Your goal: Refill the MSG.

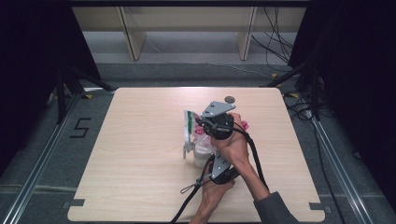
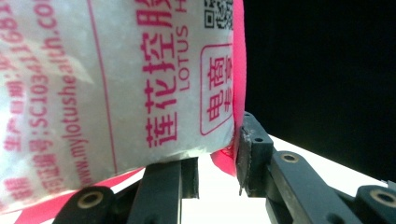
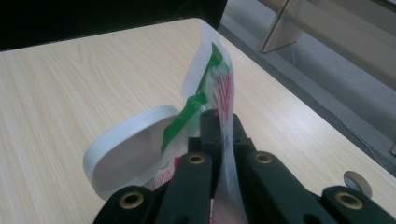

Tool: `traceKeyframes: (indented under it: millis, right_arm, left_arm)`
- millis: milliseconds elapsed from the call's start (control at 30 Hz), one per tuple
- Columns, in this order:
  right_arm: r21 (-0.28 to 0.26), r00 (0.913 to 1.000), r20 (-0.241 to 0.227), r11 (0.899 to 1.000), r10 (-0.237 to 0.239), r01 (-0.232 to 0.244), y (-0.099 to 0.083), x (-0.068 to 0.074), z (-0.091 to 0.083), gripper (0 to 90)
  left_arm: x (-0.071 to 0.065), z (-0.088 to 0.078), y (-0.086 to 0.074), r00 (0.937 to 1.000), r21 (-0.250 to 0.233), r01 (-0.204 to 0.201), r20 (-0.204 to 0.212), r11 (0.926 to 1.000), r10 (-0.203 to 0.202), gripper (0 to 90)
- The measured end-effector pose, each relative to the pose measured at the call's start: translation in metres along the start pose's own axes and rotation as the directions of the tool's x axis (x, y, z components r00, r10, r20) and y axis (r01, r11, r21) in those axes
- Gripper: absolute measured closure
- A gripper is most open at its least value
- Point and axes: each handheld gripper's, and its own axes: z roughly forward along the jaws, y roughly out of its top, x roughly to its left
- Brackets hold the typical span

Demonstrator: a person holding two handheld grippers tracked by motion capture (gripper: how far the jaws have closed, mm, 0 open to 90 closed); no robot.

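Mid-worktop (image 1: pixel 140 154), both tongs are clamping one white plastic pouch with pink print (image 2: pixel 116 79) — right tongs (image 3: pixel 219 126) gripping its far green-striped edge, left tongs (image 2: pixel 217 163) its near corner — perhaps steadying it for tearing.

**A recording studio or lab, not a home**

The pale wood counter (image 1: pixel 140 154) stands alone on a grey carpeted floor (image 1: pixel 37 154), closed in on both sides by black curtains (image 1: pixel 28 56). Metal rails (image 1: pixel 42 161) run along the floor to the left and right of it, and black stand legs (image 1: pixel 63 88) rise beside them. A number five (image 1: pixel 80 127) is taped on the carpet, with yellow tape bits (image 1: pixel 88 96) near the stands. Loose cables (image 1: pixel 275 42) trail across the floor at the back, under a plain light-wood bench (image 1: pixel 187 23). A round grey disc (image 1: pixel 229 99) sits at the counter's far edge.
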Motion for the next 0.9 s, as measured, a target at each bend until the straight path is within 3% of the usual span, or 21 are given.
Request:
traceKeyframes:
  millis: [200,267,333,433,567,900]
  right_arm:
    - [0.014,0.9998,-0.001,1.0,-0.021,0.021,-0.0002,0.0027,0.0039,90.0]
    - [0.029,0.9999,-0.012,1.0,-0.007,0.007,-0.0002,0.0046,0.0039,90.0]
    - [0.018,0.9997,0.008,1.0,-0.025,0.025,0.0,0.0026,0.0045,90.0]
    - [0.018,0.9999,-0.013,1.0,-0.003,0.003,0.0003,0.0033,0.0028,90.0]
    - [0.009,0.9996,-0.02,1.0,-0.021,0.021,0.0005,0.0009,0.0023,90.0]
    - [0.01,0.9999,-0.012,1.0,0.001,-0.001,0.0003,0.0021,0.0009,90.0]
  left_arm:
    - [0.0002,-0.0003,-0.0003,0.9999,-0.002,0.01,-0.003,1.0,-0.01,72.4]
    - [0.0004,-0.0001,-0.0005,0.9999,-0.004,0.011,0.002,0.9999,-0.011,72.4]
    - [0.0003,-0.0002,-0.0003,0.9999,-0.003,0.012,0.002,0.9999,-0.012,72.4]
    - [0.0005,-0.0004,-0.0001,1.0,-0.003,0.008,0.001,1.0,-0.008,72.4]
    - [0.0,0.0001,-0.0004,1.0,-0.009,0.007,-0.004,0.9999,-0.007,72.4]
    - [-0.0001,0.0,-0.0005,1.0,-0.011,0.007,-0.004,0.9999,-0.007,72.5]
